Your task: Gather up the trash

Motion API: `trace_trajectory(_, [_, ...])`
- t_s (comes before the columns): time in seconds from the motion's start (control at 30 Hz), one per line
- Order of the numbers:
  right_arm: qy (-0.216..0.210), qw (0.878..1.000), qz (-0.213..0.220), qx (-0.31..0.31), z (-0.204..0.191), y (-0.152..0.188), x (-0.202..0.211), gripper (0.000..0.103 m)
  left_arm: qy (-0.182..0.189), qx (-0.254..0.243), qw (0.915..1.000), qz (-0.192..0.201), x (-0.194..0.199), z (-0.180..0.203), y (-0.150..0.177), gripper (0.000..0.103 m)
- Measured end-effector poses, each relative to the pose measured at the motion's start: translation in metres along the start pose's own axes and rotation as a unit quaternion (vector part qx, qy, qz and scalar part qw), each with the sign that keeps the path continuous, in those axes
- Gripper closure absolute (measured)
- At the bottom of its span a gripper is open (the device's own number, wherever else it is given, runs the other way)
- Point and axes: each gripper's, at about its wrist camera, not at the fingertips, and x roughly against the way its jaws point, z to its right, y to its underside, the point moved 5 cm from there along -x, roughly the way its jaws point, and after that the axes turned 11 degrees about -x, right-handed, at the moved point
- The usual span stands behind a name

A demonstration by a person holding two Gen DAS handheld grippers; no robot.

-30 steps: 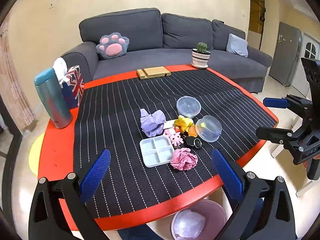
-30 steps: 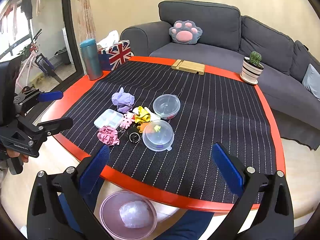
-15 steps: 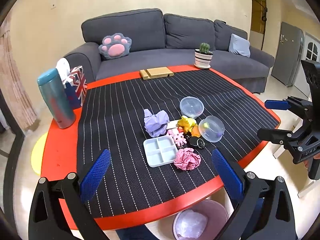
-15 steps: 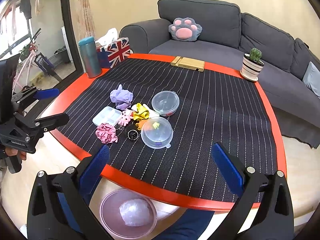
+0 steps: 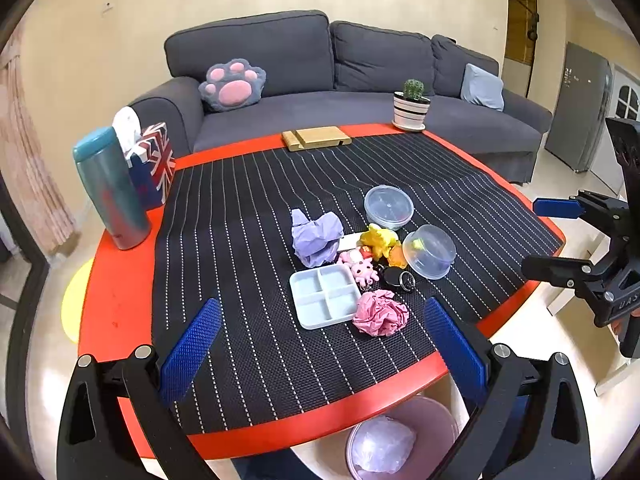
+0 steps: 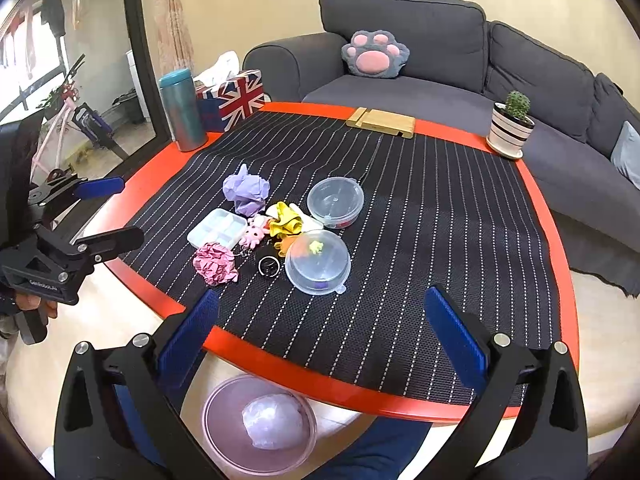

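A crumpled pink paper ball lies near the table's front edge beside a pale divided tray. A crumpled purple paper ball lies just behind the tray. A pink bin with a white wad in it stands on the floor under the front edge. My left gripper is open and empty, over the front edge before the pink ball. My right gripper is open and empty, off the table's right front edge.
Two clear round tubs, yellow and pink toys and a black ring thing cluster mid-table. A teal flask, flag tissue box, wooden stand and potted cactus line the far rim. A grey sofa stands behind.
Both grippers have shifted slightly forward and the left one a little to the left, so the table items sit a bit closer and further right. Both stay open. Nothing on the table moved.
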Motion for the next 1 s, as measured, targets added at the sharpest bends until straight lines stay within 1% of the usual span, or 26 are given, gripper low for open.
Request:
trace_trajectory(0.4, [-0.010, 1.000, -0.005, -0.003, -0.001, -0.004, -0.001, 0.003, 0.002, -0.002, 1.0000, -0.003, -0.003, -0.001, -0.002, 0.006])
trace_trajectory(1.0, [-0.016, 1.000, -0.024, 0.001, -0.001, -0.008, -0.013, 0.003, 0.007, -0.003, 0.9999, -0.008, -0.009, 0.000, -0.004, 0.006])
